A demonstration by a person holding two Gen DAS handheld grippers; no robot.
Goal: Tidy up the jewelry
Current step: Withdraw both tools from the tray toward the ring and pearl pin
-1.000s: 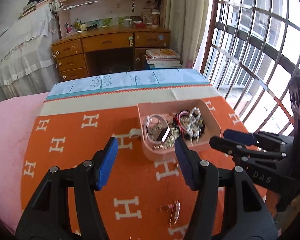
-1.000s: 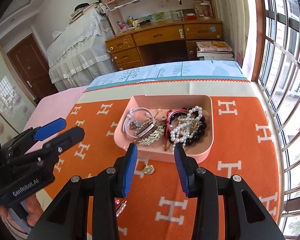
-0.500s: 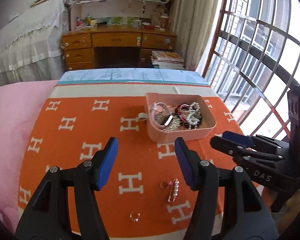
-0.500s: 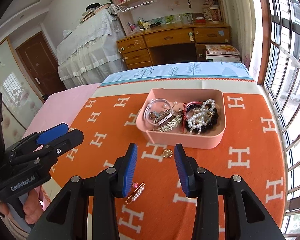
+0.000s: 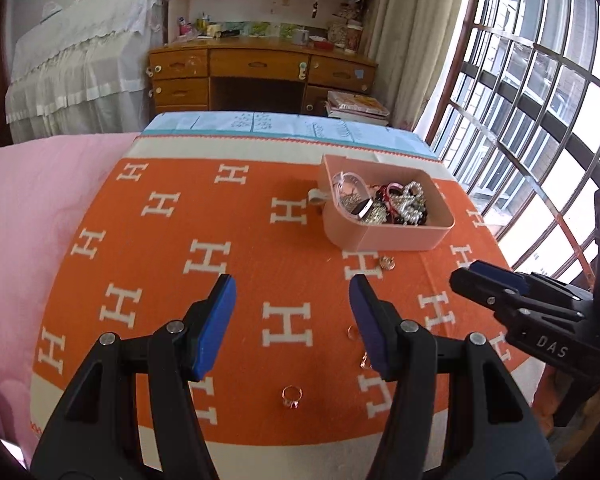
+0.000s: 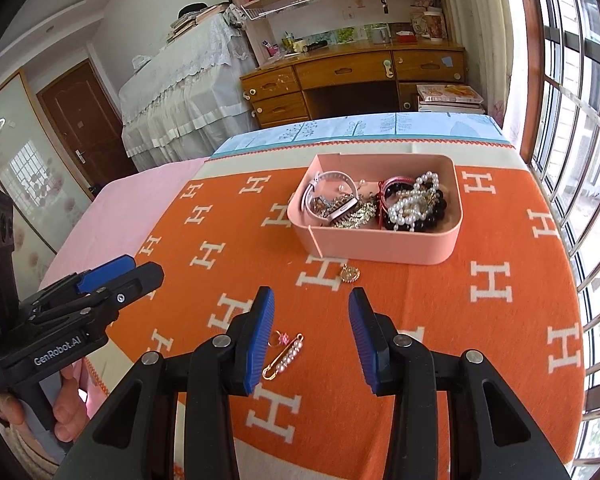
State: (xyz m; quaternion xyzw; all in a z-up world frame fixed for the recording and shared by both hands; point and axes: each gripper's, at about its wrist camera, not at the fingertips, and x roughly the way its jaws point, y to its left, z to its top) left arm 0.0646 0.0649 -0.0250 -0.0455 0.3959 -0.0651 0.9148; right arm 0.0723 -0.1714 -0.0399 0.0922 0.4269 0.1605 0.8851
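A pink tray [image 5: 396, 238] [image 6: 384, 246] holding bracelets, a pearl string and a watch sits on the orange H-patterned blanket [image 5: 180, 240]. Loose pieces lie in front of it: a gold pendant [image 5: 387, 263] [image 6: 349, 273], a pearl brooch pin [image 6: 284, 360], a small pink ring [image 6: 278, 338] and a gold ring [image 5: 291, 394]. My left gripper [image 5: 292, 326] is open and empty above the blanket, behind the gold ring. My right gripper [image 6: 311, 340] is open and empty, right of the pin. Each gripper also shows in the other's view [image 5: 496, 284] [image 6: 120, 276].
The blanket covers a bed with a pink sheet [image 5: 28, 208] at the left. A barred window [image 6: 572, 120] runs along the right side. A wooden desk [image 5: 260, 68] with shelves stands behind the bed.
Both grippers have pulled back and up from the tray, so it looks smaller and farther. The pin, rings and pendant have come into view. Both stay open.
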